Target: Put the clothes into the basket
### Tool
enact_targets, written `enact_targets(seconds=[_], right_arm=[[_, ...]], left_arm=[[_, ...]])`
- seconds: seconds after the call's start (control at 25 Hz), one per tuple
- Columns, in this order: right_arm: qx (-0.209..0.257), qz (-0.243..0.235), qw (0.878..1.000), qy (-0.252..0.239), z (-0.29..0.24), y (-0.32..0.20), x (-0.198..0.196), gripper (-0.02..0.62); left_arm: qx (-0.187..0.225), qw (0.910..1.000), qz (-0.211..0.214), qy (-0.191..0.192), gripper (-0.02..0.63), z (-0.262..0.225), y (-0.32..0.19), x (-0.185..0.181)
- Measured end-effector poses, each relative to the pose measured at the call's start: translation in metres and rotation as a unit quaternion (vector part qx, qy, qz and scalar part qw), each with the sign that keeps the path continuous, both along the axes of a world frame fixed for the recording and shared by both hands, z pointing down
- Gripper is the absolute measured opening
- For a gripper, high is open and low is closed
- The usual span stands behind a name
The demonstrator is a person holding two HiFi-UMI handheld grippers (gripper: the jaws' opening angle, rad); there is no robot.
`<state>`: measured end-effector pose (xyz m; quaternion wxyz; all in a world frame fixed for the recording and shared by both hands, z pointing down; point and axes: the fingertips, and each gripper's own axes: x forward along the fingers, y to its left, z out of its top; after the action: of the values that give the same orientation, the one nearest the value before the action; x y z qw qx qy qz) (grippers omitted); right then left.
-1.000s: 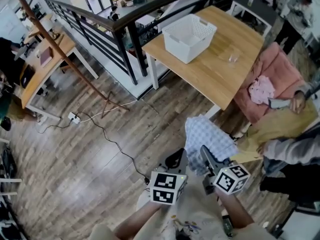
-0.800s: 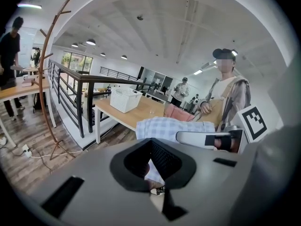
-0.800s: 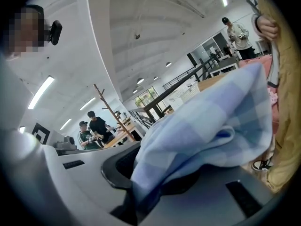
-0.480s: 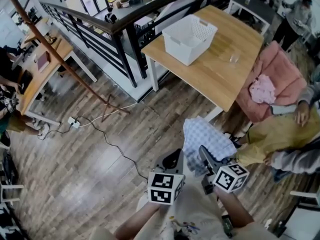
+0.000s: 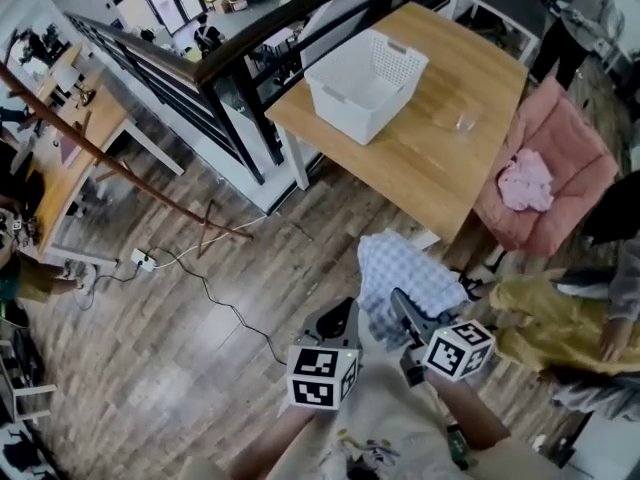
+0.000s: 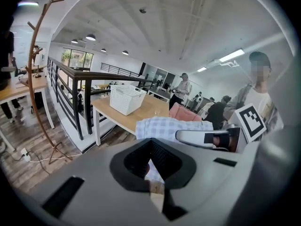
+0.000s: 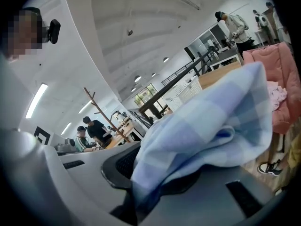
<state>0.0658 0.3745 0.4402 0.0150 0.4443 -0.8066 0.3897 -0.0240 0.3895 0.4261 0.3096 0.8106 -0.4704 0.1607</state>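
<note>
Surface (image 5: pixel 470 168) and basket (image 5: pixel 365 83) well ahead, checked cloth (image 5: pixel 405 278) hanging clamped in my right claw (image 5: pixel 402 306), left claw (image 5: pixel 335 320) closed on nothing; pinch looks thin, so a swing could drop it short of the basket

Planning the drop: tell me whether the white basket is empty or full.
Empty. The head view shows only the bare floor and walls inside the white basket on the table.

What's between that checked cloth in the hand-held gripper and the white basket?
In the head view, a strip of wooden floor, then the bare near part of the wooden table. Nothing else stands between the checked cloth and the white basket.
</note>
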Motion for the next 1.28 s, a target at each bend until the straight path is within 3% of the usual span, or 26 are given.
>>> enact_targets(seconds=[0.6,1.28], right_arm=[[-0.006,0.004,1.000,-0.019,-0.002,-0.122,0.039,0.083],[-0.009,-0.014,0.999,-0.041,0.004,-0.165,0.076,0.083]], left_arm=[[-0.001,0.9999,0.005,-0.012,0.002,-0.006,-0.127,0.045],[0.004,0.9996,-0.015,-0.025,0.001,-0.005,-0.163,0.088]])
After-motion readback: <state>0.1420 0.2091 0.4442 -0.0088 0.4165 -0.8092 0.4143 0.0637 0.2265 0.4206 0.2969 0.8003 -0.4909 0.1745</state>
